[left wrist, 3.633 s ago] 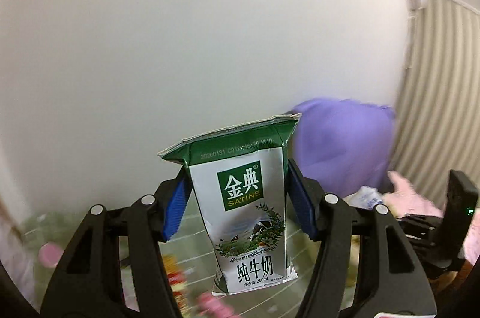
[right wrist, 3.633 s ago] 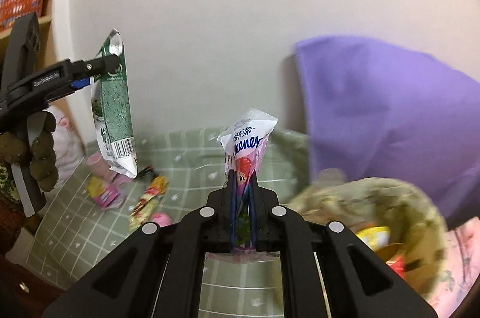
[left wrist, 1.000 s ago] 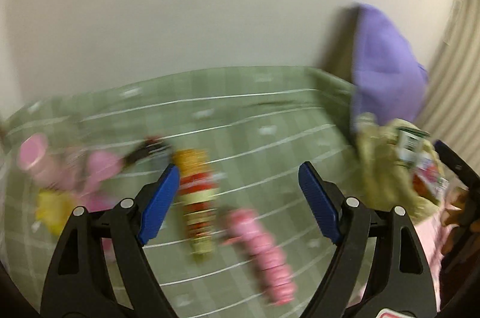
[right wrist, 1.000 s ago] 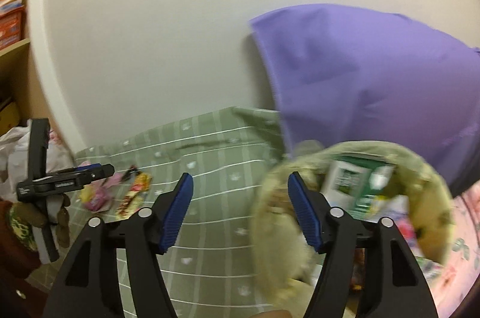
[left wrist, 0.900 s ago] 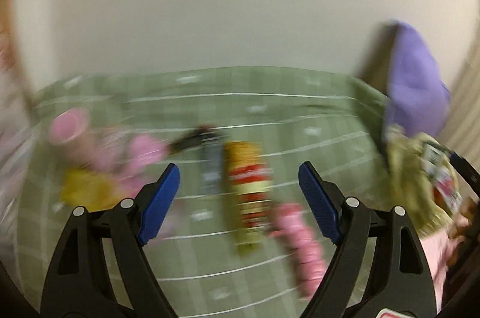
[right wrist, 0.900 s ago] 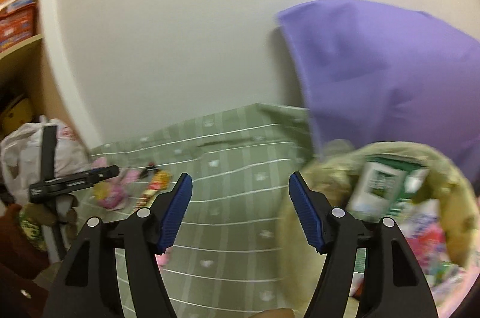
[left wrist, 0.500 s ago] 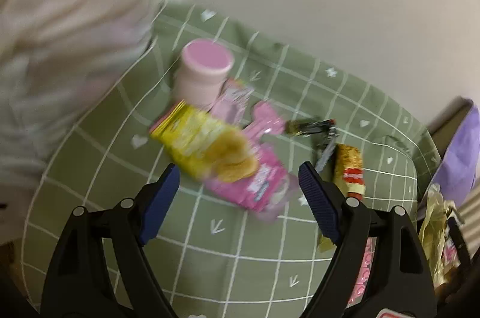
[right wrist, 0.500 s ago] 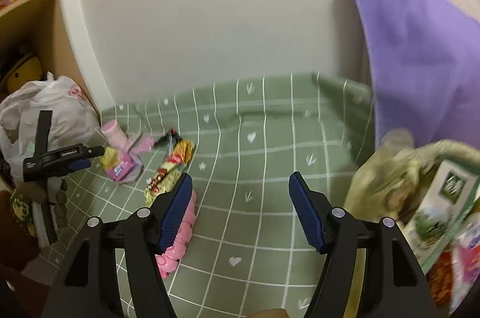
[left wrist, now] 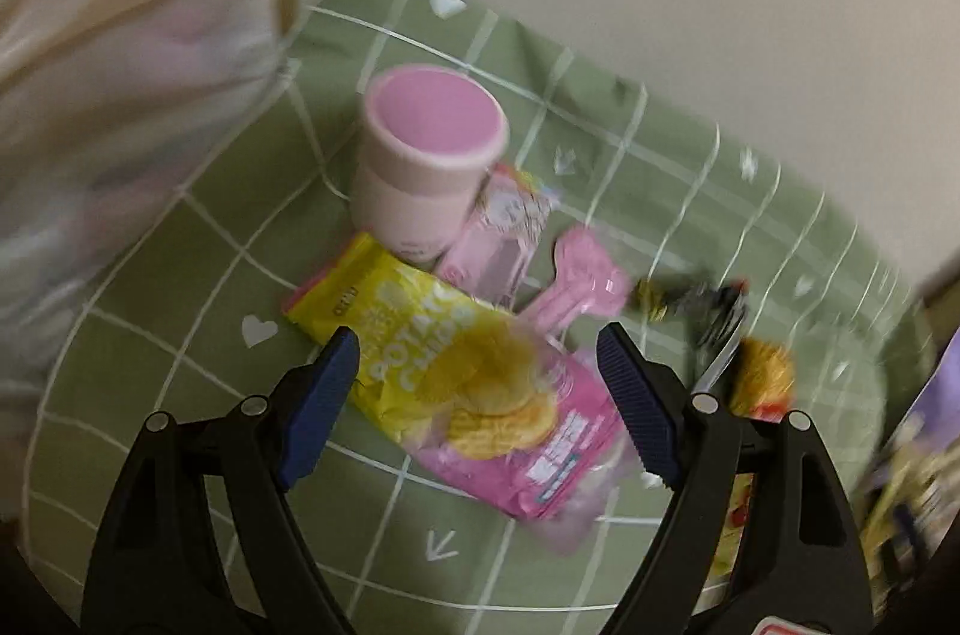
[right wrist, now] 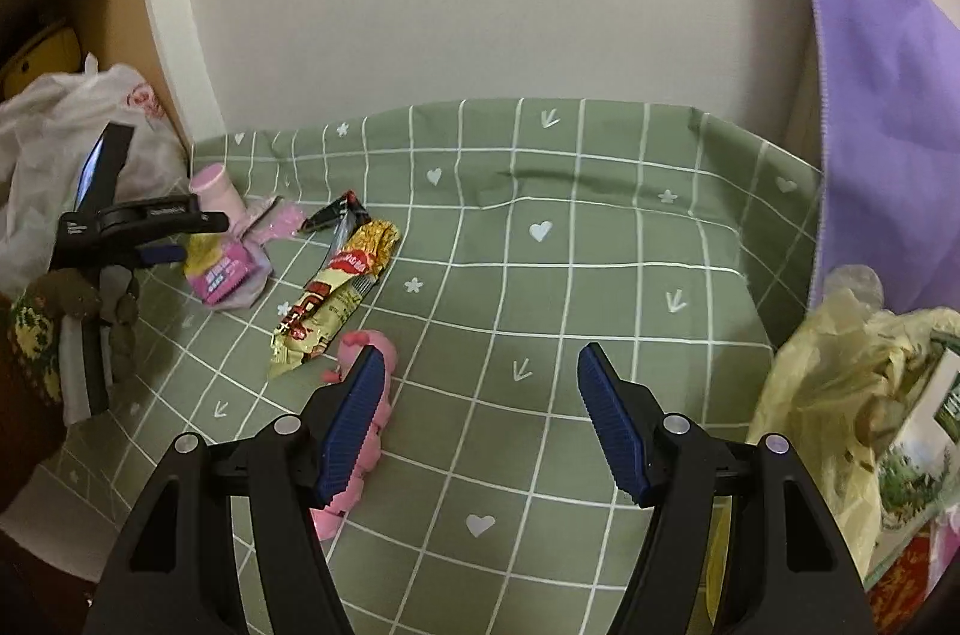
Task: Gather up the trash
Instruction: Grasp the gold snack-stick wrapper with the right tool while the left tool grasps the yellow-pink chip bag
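Left gripper [left wrist: 477, 410]: we see its jaws spread wide and empty, hovering over the yellow-and-pink potato chips bag [left wrist: 474, 386], one blue pad to either side of it.
Right gripper [right wrist: 480, 425]: we find it wide apart as well, holding nothing, above bare green cloth.
Open room: between the right pads the checked green tablecloth [right wrist: 570, 287] runs bare to the back wall; we see the widest free stretch in the middle and right of the table.
Edges: the cloth meets the pale wall at the rear, a wooden shelf side at the left, and a purple fabric [right wrist: 888, 143] at the right.
Trash on the table: we find it clustered at the left: a pink cup [left wrist: 432, 161] standing upright, a clear pink wrapper [left wrist: 498, 239] touching it, a pink plastic spoon [left wrist: 576, 287] just beside, a dark wrapper [right wrist: 336, 215], a gold-and-red snack wrapper [right wrist: 336, 293], and a pink lumpy piece [right wrist: 372, 413] partly behind the right gripper's left pad.
Container: a yellowish plastic bag [right wrist: 840, 383] stands open at the table's right edge.
Its contents: we make out a green-and-white milk carton [right wrist: 924, 431] inside; other bits below it are too cropped to name.
Left side: a white plastic bag [right wrist: 66, 119] sits by the shelf.
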